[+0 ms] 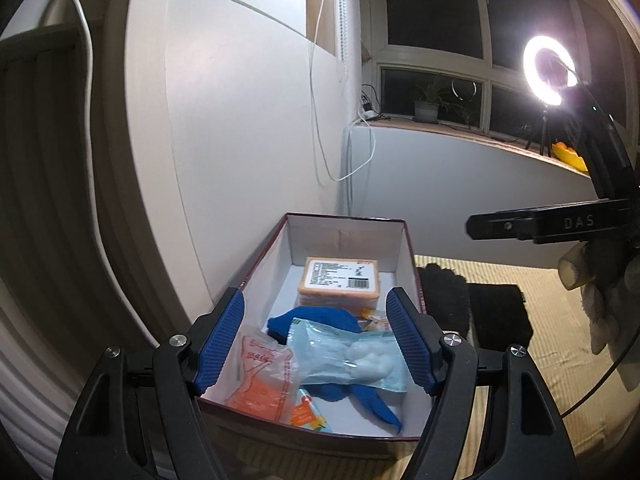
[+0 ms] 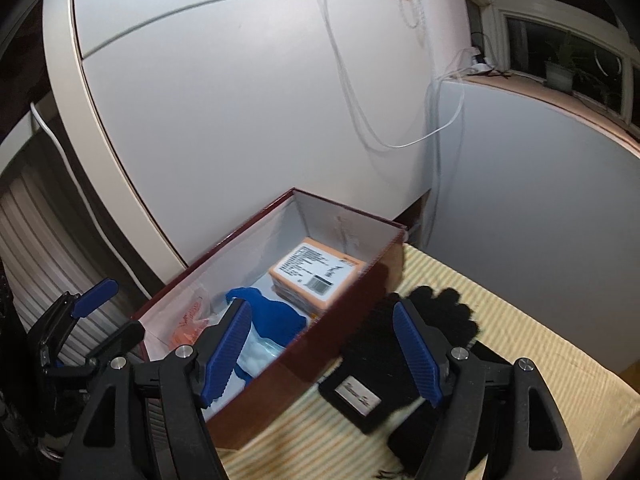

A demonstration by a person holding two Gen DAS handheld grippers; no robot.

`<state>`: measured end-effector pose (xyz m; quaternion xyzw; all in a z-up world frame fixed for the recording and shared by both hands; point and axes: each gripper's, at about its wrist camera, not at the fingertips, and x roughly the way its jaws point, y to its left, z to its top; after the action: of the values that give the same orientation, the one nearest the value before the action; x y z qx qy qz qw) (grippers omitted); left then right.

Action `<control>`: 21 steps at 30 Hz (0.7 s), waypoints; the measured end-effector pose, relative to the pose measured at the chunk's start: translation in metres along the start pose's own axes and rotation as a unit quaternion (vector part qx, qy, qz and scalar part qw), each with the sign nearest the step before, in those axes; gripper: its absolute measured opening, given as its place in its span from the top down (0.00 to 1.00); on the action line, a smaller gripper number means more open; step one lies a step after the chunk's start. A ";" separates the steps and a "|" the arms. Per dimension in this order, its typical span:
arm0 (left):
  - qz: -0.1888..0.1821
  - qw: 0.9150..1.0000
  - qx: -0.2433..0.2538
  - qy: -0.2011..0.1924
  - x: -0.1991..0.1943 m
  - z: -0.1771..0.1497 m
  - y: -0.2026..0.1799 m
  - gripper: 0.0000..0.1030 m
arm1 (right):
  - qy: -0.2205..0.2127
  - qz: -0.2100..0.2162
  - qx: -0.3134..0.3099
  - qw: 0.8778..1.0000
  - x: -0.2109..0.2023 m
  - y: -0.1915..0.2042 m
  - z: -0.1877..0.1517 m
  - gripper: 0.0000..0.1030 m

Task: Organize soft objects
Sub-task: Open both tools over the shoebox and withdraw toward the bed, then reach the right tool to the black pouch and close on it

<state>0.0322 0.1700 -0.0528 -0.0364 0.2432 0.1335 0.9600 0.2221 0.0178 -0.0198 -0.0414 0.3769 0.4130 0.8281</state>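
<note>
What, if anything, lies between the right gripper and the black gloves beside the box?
Nothing visible. The right gripper hangs open just above the black gloves on the striped cloth; the box wall is to their left, not between.

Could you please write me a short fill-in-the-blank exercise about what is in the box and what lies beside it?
1. The orange pack with the barcode label sits at the ____ end of the box.
2. The cloth lying under the clear bag of cotton balls is ____ in colour.
3. The black gloves lie ____ the box, on the striped cloth.
4. Both grippers, left and right, hold ____.

Missing words: far; blue; outside; nothing
</note>
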 end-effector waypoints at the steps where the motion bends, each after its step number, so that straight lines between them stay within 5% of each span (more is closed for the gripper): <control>1: -0.003 1.000 0.000 0.000 -0.001 0.000 -0.002 0.29 | -0.003 -0.003 0.002 1.000 -0.005 -0.004 -0.001 0.31; 12: -0.069 0.997 0.021 0.000 -0.012 -0.004 -0.052 0.29 | -0.006 -0.032 0.066 0.997 -0.044 -0.087 -0.033 0.26; 21: -0.149 0.986 0.046 0.052 0.012 -0.024 -0.124 0.29 | 0.027 -0.024 0.168 0.985 -0.037 -0.156 -0.080 0.26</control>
<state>0.0655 0.0507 -0.0791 -0.0351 0.2907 -0.0247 0.9559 0.2727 -0.1390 -0.0898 0.0781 0.4620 0.3225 0.8225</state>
